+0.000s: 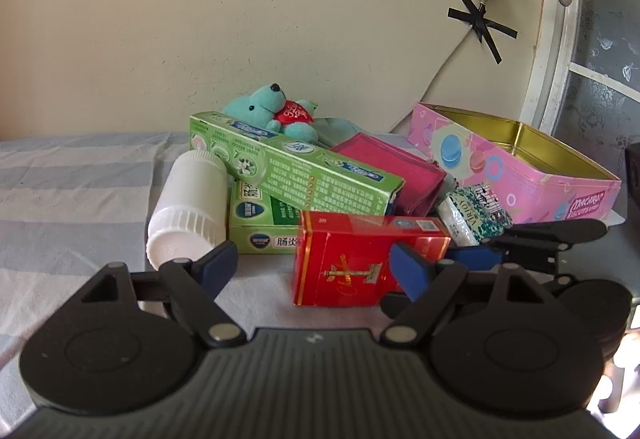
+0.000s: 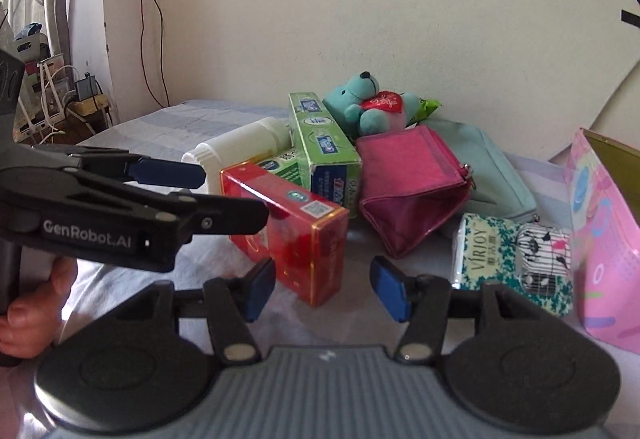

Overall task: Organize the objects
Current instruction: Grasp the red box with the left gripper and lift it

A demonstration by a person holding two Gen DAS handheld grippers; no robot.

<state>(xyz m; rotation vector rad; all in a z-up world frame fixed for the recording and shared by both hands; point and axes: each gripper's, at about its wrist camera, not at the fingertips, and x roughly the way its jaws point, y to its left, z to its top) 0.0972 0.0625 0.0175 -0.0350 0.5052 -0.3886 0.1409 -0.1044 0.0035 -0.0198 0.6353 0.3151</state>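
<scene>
A red box [image 1: 352, 263] [image 2: 296, 227] lies on the striped sheet in front of a pile. My left gripper [image 1: 314, 269] is open around its near side, and the pads do not press it. In the right wrist view the left gripper [image 2: 228, 195] reaches in from the left beside the box's end. My right gripper [image 2: 325, 291] is open with the box's near corner between its fingers. It shows side-on as the right gripper [image 1: 476, 249] at the box's right. Behind lie a white bottle [image 1: 188, 207], a green toothpaste box [image 1: 296, 167] and a teal bear [image 1: 276, 111].
An open pink tin [image 1: 520, 175] with a gold inside stands at the right. A magenta pouch [image 2: 408, 187], a teal pouch [image 2: 496, 179] and a tissue pack [image 2: 512, 259] lie near it. A hand [image 2: 32, 303] holds the left gripper. Cables hang on the wall.
</scene>
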